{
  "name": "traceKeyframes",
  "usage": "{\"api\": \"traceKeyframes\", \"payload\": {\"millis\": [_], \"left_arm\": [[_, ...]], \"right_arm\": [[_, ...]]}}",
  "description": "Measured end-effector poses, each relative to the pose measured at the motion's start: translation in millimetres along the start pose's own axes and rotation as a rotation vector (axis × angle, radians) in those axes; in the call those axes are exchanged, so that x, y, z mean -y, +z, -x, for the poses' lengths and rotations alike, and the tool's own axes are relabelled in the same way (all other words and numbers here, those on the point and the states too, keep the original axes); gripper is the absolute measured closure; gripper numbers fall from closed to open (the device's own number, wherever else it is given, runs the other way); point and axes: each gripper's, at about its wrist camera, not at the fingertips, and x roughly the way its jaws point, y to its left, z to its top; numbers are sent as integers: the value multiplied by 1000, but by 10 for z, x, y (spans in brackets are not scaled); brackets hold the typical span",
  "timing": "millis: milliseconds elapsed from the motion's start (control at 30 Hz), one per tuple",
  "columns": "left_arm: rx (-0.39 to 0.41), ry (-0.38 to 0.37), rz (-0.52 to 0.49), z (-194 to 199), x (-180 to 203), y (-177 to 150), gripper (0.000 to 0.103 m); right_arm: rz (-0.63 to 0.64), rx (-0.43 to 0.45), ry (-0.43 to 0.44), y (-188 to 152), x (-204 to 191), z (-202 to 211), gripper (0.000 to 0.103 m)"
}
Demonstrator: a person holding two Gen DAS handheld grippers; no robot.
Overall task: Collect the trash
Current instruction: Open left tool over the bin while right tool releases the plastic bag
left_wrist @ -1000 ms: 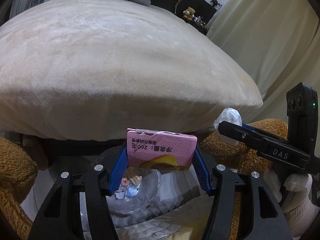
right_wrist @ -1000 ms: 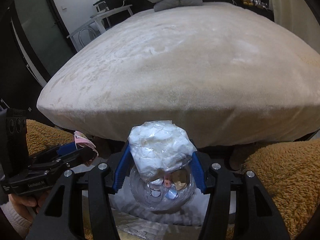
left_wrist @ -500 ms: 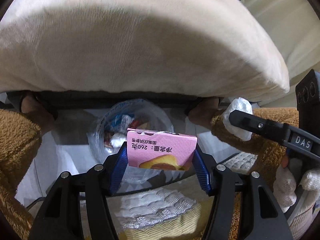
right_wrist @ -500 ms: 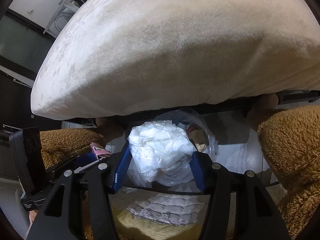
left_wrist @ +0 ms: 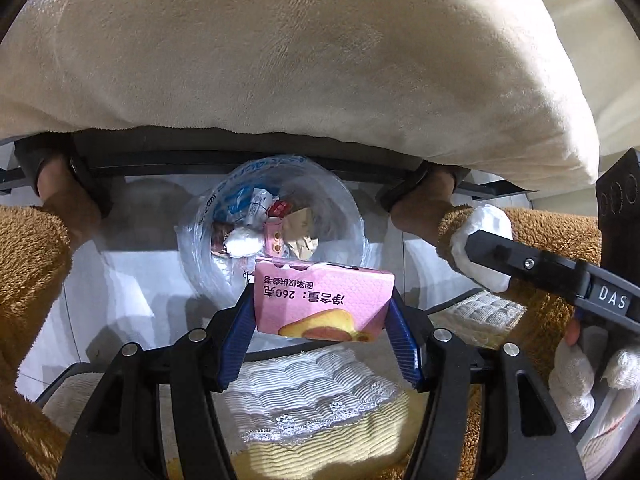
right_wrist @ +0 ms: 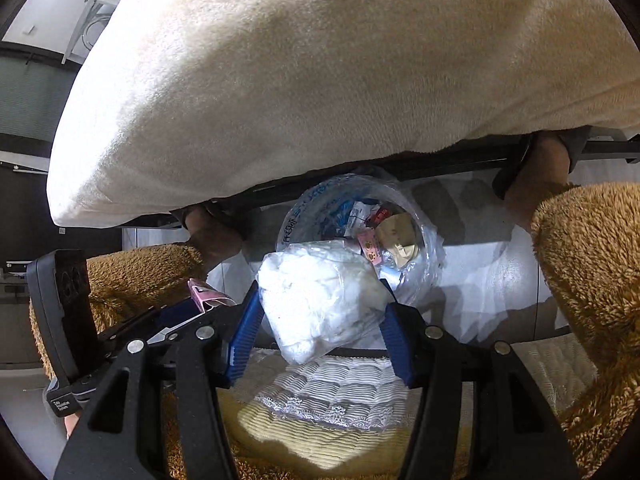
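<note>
My left gripper [left_wrist: 323,320] is shut on a pink carton [left_wrist: 320,300] with printed text, held level between the blue pads. Just beyond and below it stands a trash bin with a clear liner [left_wrist: 200,220], holding wrappers and crumpled paper. My right gripper [right_wrist: 320,320] is shut on a white wad wrapped in clear plastic [right_wrist: 316,300], which hangs over the near rim of the same bin [right_wrist: 304,204]. In the left wrist view the right gripper [left_wrist: 486,250] comes in from the right with the wad [left_wrist: 484,220]. The pink carton [right_wrist: 208,296] shows at the left of the right wrist view.
A bed under a beige plush blanket [left_wrist: 300,60] overhangs the bin from behind, on a dark frame. The person's legs in brown fuzzy trousers [left_wrist: 28,272] [right_wrist: 592,280] flank the bin. A quilted white and yellow pad [left_wrist: 320,400] lies below. A white-gloved hand [left_wrist: 572,380] holds the right gripper.
Both grippers have tipped downward and sunk. The bin has come into fuller view beyond the carton and the wad. Both grips look unchanged.
</note>
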Motion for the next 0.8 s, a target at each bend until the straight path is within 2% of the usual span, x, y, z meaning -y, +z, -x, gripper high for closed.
{"api": "traceKeyframes", "payload": {"millis": [100, 167, 200, 433, 633, 800], "left_arm": [[6, 4, -16, 13, 41, -8, 41], [0, 24, -23, -26, 69, 5, 30], [-2, 21, -14, -25, 62, 15, 30], [35, 23, -28, 44, 110, 12, 29], [83, 86, -78, 143, 215, 1, 29], [154, 68, -109, 289, 249, 5, 29]], "right_arm": [[10, 29, 5, -13, -54, 72, 43], [16, 54, 9, -24, -46, 97, 37], [9, 59, 10, -26, -30, 110, 36], [1, 95, 18, -19, -12, 193, 35], [46, 135, -3, -29, -137, 259, 32], [87, 195, -8, -56, -200, 346, 32]]}}
